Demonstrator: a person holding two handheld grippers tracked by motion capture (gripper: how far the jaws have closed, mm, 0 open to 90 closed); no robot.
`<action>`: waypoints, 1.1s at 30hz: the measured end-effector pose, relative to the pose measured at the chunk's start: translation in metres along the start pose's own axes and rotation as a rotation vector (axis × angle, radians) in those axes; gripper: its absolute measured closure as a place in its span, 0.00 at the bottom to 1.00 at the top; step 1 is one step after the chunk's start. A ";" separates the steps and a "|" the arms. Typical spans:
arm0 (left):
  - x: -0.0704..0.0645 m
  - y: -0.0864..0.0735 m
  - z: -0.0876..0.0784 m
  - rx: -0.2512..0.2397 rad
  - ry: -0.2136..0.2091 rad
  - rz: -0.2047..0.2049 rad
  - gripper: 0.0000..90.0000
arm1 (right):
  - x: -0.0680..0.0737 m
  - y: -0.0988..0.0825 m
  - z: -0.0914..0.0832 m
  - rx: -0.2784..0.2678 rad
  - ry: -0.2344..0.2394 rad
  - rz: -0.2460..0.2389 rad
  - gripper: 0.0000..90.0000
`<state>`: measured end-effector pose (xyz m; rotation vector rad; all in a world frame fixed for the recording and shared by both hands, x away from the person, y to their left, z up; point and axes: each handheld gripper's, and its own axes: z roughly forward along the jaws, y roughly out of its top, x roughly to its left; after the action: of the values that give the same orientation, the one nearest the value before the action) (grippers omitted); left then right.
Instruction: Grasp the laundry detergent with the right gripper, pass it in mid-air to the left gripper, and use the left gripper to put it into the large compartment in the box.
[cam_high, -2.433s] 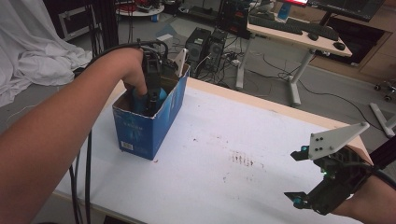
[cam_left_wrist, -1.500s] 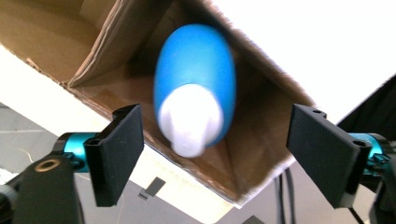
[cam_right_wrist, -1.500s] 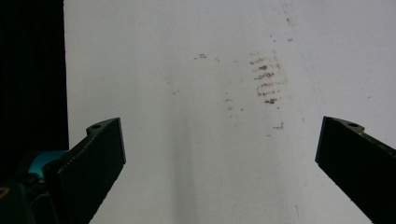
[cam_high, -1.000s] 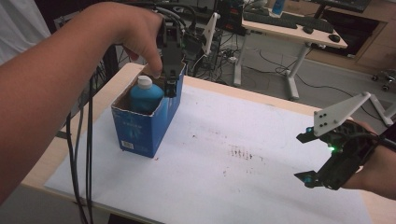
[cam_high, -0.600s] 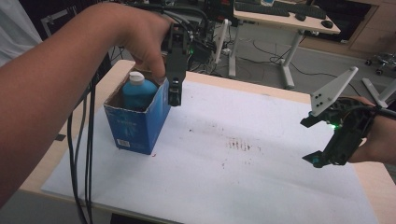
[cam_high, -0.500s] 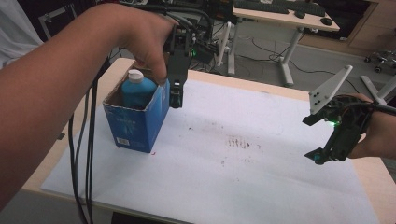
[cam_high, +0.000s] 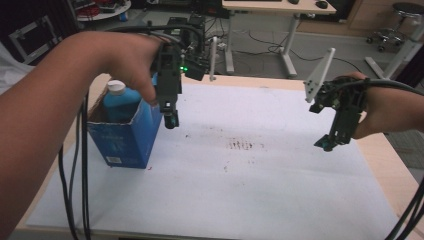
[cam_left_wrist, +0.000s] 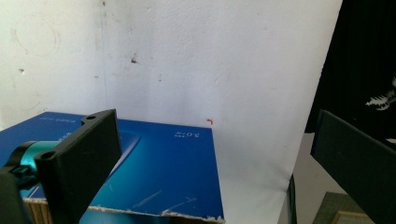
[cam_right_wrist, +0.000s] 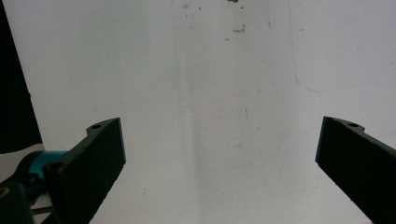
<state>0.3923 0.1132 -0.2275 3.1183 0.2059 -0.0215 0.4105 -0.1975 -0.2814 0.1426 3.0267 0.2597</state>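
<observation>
left claw jaws apart, empty, just beside box rim | right claw apart, empty | I clear the bottle before swinging away

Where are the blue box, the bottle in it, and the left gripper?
blue box (cam_high: 125, 140): high view, on its front wall.
bottle (cam_high: 119, 102): high view, on its blue shoulder under the white cap.
left gripper (cam_high: 170, 114): high view, at its fingertips beside the box.

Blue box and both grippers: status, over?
Left gripper open, empty, beside blue box. Bottle upright inside box. Right gripper open, empty, above white sheet.
</observation>
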 end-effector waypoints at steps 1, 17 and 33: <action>0.000 0.000 0.000 0.000 -0.001 -0.002 0.02 | 0.000 0.000 0.000 0.002 0.000 0.001 0.01; 0.006 0.002 0.003 0.002 -0.002 0.011 0.02 | 0.000 -0.002 0.002 0.014 -0.002 0.006 0.01; 0.008 0.006 0.007 0.006 -0.007 0.014 0.02 | -0.003 -0.001 0.006 0.007 0.005 0.006 0.01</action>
<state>0.4014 0.1079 -0.2345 3.1254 0.1844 -0.0334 0.4138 -0.1982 -0.2871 0.1524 3.0332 0.2508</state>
